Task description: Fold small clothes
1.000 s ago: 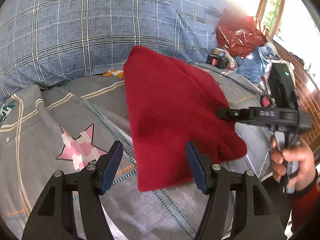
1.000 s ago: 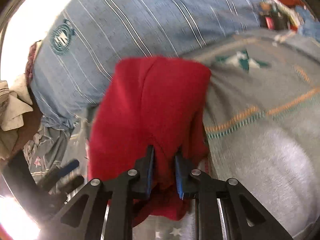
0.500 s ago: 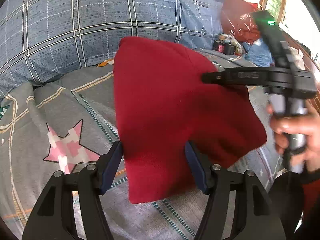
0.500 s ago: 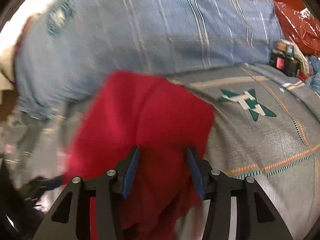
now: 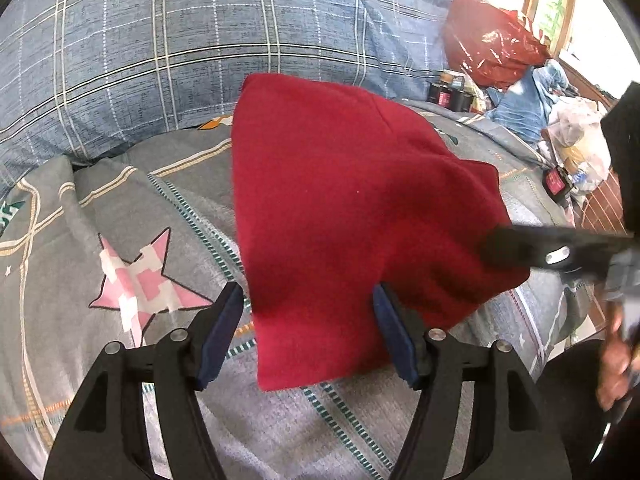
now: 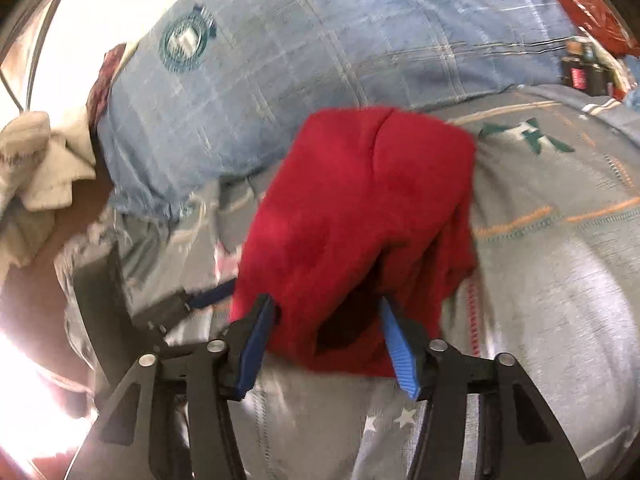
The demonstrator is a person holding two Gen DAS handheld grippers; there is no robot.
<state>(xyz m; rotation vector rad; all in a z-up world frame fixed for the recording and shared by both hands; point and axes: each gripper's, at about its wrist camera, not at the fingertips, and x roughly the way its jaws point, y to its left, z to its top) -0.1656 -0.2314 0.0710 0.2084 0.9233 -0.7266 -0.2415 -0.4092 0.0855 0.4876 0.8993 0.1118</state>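
Note:
A red fleece garment [image 5: 352, 208] lies folded on the grey bedspread [image 5: 120, 208], its near edge toward me. My left gripper [image 5: 308, 296] hovers open over that near edge, and the cloth lies between its blue pads [image 5: 224, 328] without being pinched. In the right wrist view the same red garment [image 6: 360, 216] fills the middle. My right gripper [image 6: 326, 308] is at its near edge with a fold between the jaws, which are closing but still stand apart. In the left wrist view the right gripper [image 5: 496, 246] is a blurred dark shape at the cloth's right corner.
A big blue plaid pillow [image 5: 160, 40] rises right behind the garment. At the far right lie a red plastic bag [image 5: 492, 52], dark jars [image 5: 448, 92] and other clutter. A person's hand [image 5: 616, 360] holds the right gripper. White cloth [image 6: 40, 160] lies at the left.
The right gripper, shut on the red cloth a second ago, let go and opened. It swung up over the cloth, then came down to its right corner. The left gripper stayed put.

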